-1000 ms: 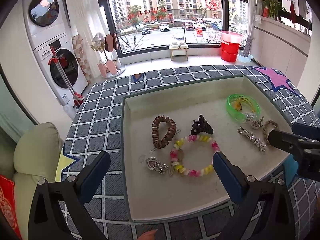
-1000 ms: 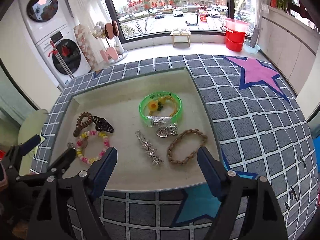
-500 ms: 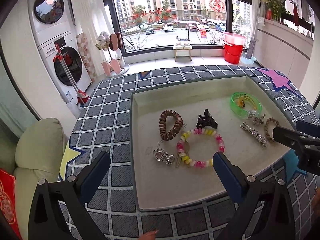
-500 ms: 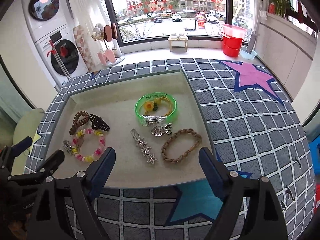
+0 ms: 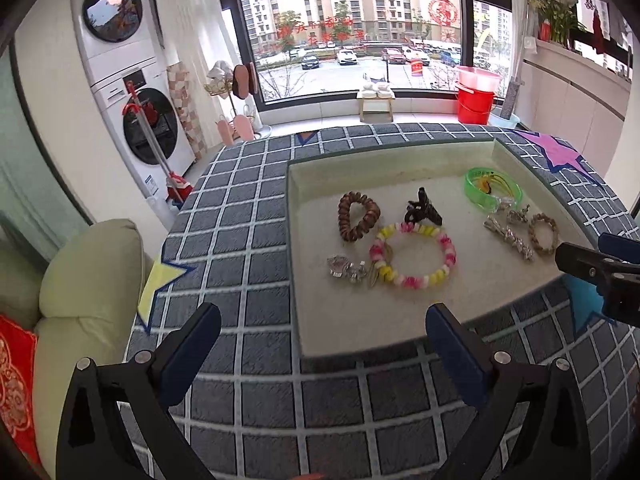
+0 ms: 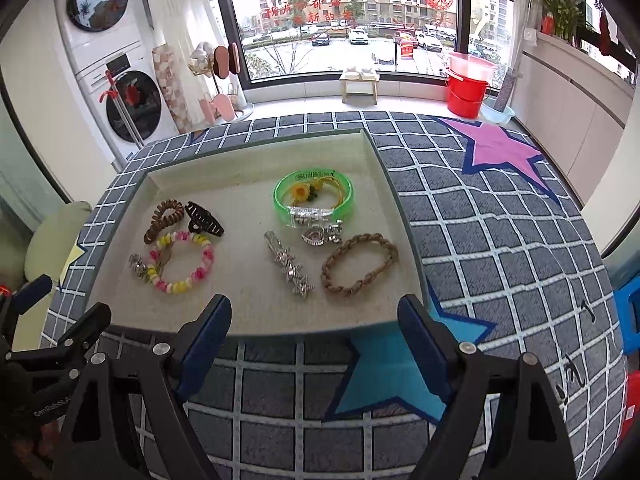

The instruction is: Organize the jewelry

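1. Inside a shallow cream tray (image 6: 372, 152) lie all the jewelry pieces, spread over its floor in two loose groups.
2. Nearer the left wall sit a brown coil hair tie (image 6: 163, 220), a black claw clip (image 6: 205, 218) touching it, and a pink, yellow and white beaded bracelet (image 6: 182, 262) just in front of both.
3. Touching that bracelet's left edge is a small silver charm (image 6: 136, 265).
4. Toward the right wall lies a translucent green bangle (image 6: 314, 196) with a yellow flower piece inside its ring and a glittering silver piece against its near rim.
5. Just in front of the bangle rests a silver heart pendant (image 6: 320, 234); a rhinestone star hair clip (image 6: 289, 263) lies beside it, and a tan braided bracelet (image 6: 359, 264) lies to the right of the clip.
6. Beneath the tray spreads a grey checked cloth (image 6: 500, 248) with pink, blue and yellow stars.
7. Both tools hang over the cloth at the tray's near edge: the right gripper (image 6: 314, 334) has its jaws spread wide and empty, and the left gripper (image 5: 322, 342) is likewise spread with nothing between its pads.
8. Beyond stand stacked washing machines (image 5: 128, 80), a red bucket (image 5: 476, 100) and a large window (image 5: 360, 28).
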Available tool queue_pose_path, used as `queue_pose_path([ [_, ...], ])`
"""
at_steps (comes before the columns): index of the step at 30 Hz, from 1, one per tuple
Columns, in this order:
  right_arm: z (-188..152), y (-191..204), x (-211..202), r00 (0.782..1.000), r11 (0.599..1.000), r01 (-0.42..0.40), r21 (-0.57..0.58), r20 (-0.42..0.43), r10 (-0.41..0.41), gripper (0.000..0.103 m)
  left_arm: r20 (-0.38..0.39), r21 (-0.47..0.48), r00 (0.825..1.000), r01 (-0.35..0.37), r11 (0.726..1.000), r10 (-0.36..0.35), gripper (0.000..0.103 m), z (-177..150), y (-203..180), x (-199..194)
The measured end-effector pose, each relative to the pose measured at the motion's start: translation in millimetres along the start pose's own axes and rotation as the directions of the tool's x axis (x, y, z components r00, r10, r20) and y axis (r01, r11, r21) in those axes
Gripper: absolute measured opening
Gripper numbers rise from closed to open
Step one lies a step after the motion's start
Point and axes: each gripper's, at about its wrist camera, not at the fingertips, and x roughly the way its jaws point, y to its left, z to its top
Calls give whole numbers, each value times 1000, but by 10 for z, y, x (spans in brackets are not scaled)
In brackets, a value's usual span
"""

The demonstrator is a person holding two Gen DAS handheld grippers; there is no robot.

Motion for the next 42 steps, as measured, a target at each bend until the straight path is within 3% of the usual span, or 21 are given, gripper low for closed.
queue_pose_path([
  [12, -273, 62, -323, 997, 1000, -26, 3, 74, 25, 87, 48, -94, 999, 12, 996, -8, 103, -286, 21, -328],
  [30, -601, 197, -727, 984, 998, 0, -57, 179, 11, 87, 112, -125, 992, -35, 992, 49, 103, -598, -42, -714],
  [42, -682, 209, -832, 981, 998, 7, -61, 195, 5, 87, 127, -131, 990, -41, 990, 58, 103, -663, -96, -848],
])
